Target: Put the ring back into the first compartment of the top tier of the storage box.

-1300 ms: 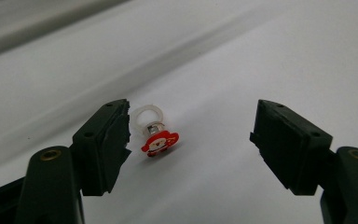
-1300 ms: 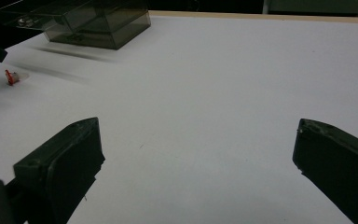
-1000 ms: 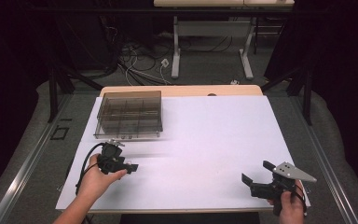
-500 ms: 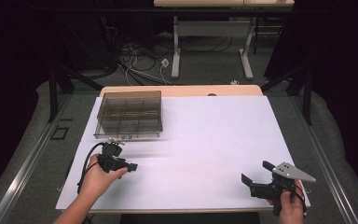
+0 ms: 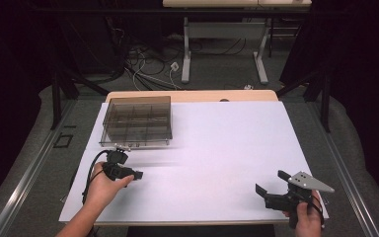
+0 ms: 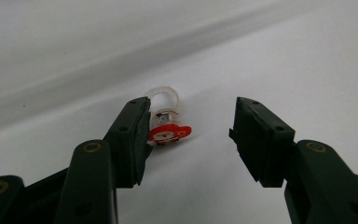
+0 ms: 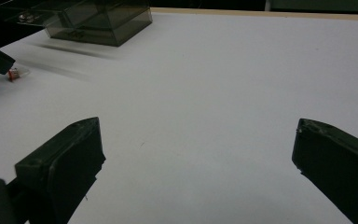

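- The small ring (image 6: 165,116) is a clear plastic band with a flat red-and-white figure on it, what looks like a tiny Santa face; the details are too small to be sure.
- It lies on the white tabletop (image 5: 217,148) between the jaws of the left claw (image 6: 191,135), right against the inner face of that claw's left jaw and apart from the right jaw.
- The left claw is spread, its jaws wide on either side of the ring and not gripping it.
- In the right gripper view the ring (image 7: 14,73) is a red speck far ahead and to the left, at the tip of the other claw.
- The right claw (image 7: 196,154) is spread too, with bare tabletop between its jaws.
- A smoky transparent compartment box (image 5: 137,120) stands beyond the left claw (image 5: 135,175).
- The right claw (image 5: 271,185) is well apart, near the front edge.
- Beyond the tabletop, the dim room has grey flooring, loose cables (image 5: 143,69) and another table's legs (image 5: 186,59).
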Demonstrator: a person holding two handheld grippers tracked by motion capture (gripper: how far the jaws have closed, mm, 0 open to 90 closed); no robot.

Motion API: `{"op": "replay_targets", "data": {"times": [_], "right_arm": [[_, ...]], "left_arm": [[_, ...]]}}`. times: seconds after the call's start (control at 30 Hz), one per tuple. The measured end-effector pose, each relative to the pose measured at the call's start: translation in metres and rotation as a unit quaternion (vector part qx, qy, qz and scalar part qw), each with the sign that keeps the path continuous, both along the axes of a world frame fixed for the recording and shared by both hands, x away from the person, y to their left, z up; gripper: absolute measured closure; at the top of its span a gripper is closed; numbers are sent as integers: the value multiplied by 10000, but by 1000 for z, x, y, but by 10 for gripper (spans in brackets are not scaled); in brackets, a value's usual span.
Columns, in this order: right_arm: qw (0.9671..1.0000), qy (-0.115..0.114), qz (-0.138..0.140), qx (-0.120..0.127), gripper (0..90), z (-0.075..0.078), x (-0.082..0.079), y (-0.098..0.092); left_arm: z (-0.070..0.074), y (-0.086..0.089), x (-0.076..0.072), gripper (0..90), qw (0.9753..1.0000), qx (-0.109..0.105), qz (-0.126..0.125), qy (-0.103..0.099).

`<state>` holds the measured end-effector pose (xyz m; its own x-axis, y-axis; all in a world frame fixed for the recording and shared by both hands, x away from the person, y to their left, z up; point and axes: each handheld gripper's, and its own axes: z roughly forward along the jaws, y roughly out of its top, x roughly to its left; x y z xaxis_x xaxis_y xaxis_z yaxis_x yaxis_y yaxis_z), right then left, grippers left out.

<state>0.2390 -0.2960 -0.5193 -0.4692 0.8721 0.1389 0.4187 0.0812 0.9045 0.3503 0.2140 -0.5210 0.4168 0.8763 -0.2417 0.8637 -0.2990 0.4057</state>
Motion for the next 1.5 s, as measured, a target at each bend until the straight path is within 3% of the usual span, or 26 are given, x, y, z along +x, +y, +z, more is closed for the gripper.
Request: {"op": "replay_targets", "data": {"times": [0.33, 0.63, 1.5], "right_arm": [[10000, -5, 33, 12, 14, 0, 0, 0], [10000, -13, 41, -1, 14, 0, 0, 0], [10000, -6, 27, 12, 14, 0, 0, 0]], "left_arm": [[-1, 2, 2, 515, 9999, 51, 98, 24], [-3, 2, 4, 631, 9992, 392, 43, -19], [-6, 3, 5, 671, 9995, 225, 187, 136]]}}
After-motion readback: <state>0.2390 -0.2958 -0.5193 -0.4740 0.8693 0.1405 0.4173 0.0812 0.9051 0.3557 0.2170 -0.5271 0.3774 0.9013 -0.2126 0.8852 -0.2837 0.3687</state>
